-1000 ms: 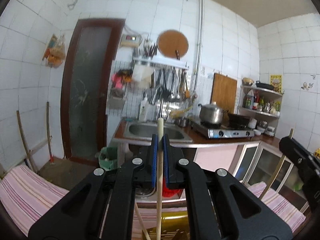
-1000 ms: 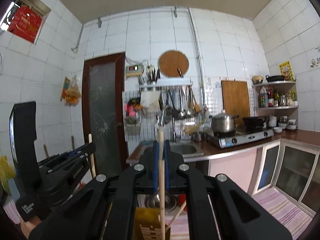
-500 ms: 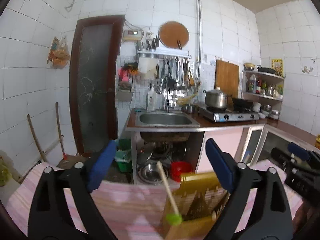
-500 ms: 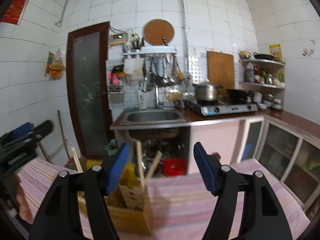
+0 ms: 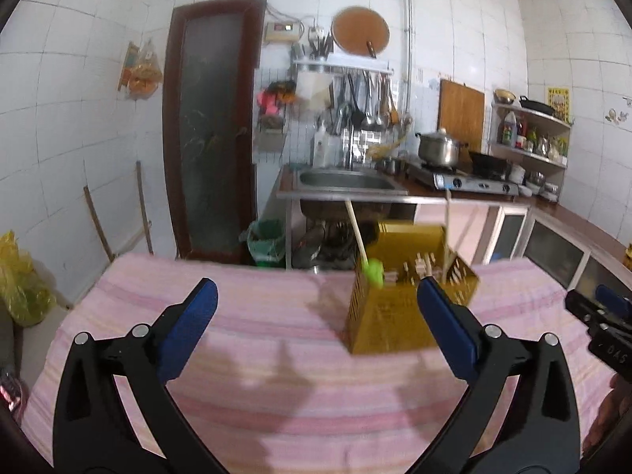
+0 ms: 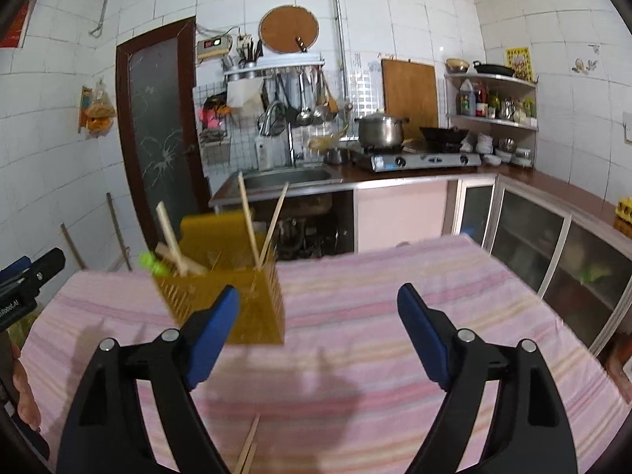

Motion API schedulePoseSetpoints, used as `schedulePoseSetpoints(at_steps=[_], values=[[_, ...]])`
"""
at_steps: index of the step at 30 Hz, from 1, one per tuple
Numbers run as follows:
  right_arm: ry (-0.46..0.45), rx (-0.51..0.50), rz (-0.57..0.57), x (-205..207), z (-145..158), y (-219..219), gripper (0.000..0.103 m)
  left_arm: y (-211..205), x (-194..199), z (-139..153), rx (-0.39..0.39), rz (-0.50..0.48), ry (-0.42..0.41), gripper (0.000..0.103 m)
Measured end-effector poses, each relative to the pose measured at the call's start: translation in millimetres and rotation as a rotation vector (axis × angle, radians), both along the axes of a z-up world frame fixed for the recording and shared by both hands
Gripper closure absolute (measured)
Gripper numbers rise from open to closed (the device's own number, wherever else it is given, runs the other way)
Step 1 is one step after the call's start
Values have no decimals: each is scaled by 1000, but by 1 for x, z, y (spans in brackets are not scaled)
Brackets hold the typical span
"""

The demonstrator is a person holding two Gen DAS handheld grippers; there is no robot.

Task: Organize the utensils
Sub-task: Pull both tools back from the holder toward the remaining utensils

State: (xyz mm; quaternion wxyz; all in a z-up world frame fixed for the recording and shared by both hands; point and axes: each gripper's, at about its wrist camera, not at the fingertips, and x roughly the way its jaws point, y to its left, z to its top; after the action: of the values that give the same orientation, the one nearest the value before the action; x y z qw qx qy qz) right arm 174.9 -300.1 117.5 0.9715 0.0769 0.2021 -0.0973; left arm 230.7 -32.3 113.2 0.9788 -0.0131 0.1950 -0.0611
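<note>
A yellow slotted utensil holder (image 5: 395, 312) stands on the pink striped tablecloth (image 5: 256, 316); it also shows in the right wrist view (image 6: 237, 296). Wooden chopsticks (image 6: 247, 221) and a green-ended wooden utensil (image 5: 365, 249) stick up out of it. My left gripper (image 5: 316, 316) is open and empty, just left of and in front of the holder. My right gripper (image 6: 318, 316) is open and empty, to the right of the holder. A loose pair of chopsticks (image 6: 249, 448) lies on the cloth under the right gripper.
The right gripper shows at the right edge of the left wrist view (image 5: 604, 324), the left gripper at the left edge of the right wrist view (image 6: 23, 288). Beyond the table's far edge are a sink (image 5: 343, 181), stove with pot (image 6: 414, 154) and cabinets (image 6: 533, 233).
Both grippers were shut on wooden sticks over the holder a second ago. They opened, the sticks dropped into the holder, and both grippers have pulled back from it.
</note>
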Motion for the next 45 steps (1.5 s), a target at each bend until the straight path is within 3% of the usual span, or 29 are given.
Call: schedulePoseSetpoints(at_steps=[9, 16, 25, 28, 38, 41, 44, 45], values=[[128, -4, 54, -12, -79, 31, 20, 3, -26, -71, 41, 0, 142, 5], [186, -16, 67, -4, -103, 37, 20, 17, -8, -115, 27, 26, 261, 5], [346, 14, 72, 11, -129, 40, 20, 10, 4, -136, 51, 12, 369, 5], [406, 20, 77, 13, -138, 42, 21, 5, 2, -140, 56, 0, 376, 5], [475, -15, 79, 10, -147, 54, 22, -6, -2, -141, 104, -17, 369, 5], [477, -32, 73, 2, -144, 61, 33, -5, -2, -141, 99, -12, 371, 5], [478, -38, 85, -6, -142, 70, 57, -3, -3, -140, 93, -7, 369, 5], [479, -41, 91, -7, -142, 72, 61, -4, -2, -140, 92, -6, 370, 5]])
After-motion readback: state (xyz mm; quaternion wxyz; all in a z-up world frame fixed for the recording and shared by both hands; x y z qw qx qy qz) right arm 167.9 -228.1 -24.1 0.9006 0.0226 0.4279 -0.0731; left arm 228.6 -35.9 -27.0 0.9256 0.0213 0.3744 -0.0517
